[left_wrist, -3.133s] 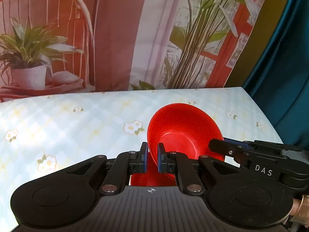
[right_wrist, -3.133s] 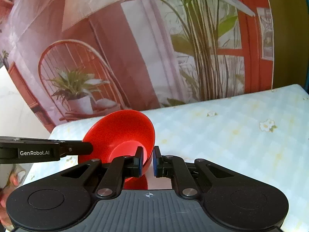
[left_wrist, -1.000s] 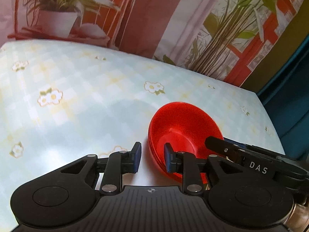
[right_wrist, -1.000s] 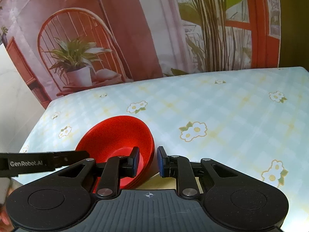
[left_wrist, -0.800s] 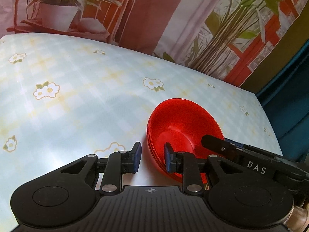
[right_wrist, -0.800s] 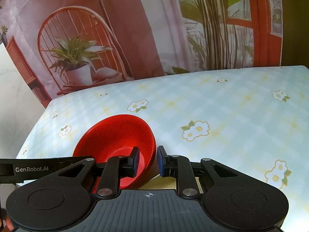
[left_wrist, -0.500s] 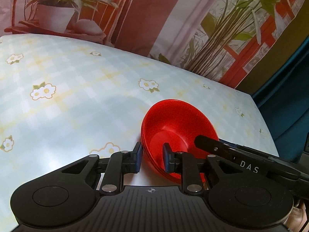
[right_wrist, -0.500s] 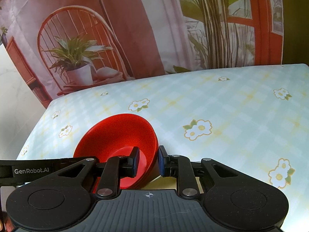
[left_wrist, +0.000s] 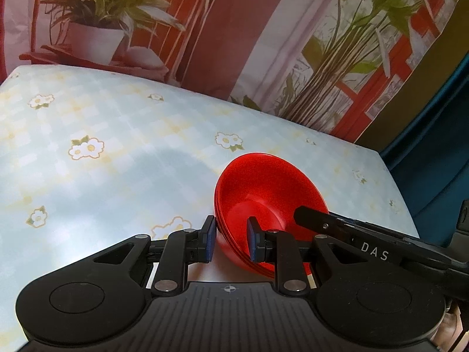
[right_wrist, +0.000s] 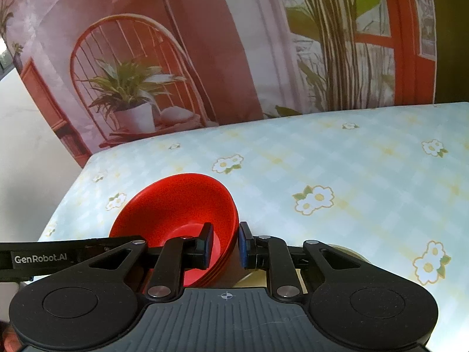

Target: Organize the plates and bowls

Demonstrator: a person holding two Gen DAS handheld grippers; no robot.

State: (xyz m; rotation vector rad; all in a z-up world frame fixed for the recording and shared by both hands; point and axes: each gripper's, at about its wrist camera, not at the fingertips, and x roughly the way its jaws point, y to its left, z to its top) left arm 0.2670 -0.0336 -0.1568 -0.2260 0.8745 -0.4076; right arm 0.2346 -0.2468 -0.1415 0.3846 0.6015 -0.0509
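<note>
A stack of red bowls [left_wrist: 272, 202] sits nested on the flowered tablecloth, also in the right wrist view [right_wrist: 178, 214]. My left gripper [left_wrist: 230, 242] is open with its fingers astride the stack's left rim, one pad outside and one inside. My right gripper [right_wrist: 224, 246] is open astride the stack's right rim in the same way. Each gripper shows in the other's view as a black bar across the bowls. I cannot tell whether the pads touch the rim.
The pale blue flowered tablecloth [right_wrist: 337, 170] covers the table. A printed backdrop of plants and a chair [right_wrist: 132, 88] hangs behind it. A teal curtain [left_wrist: 433, 152] is past the table's right edge. A beige round object [right_wrist: 346, 252] lies partly hidden under my right gripper.
Both grippers had been shut on the bowl rim with it held tilted; they opened, and the bowl now rests in the stack. Both stay open astride the rims, with slight shifts.
</note>
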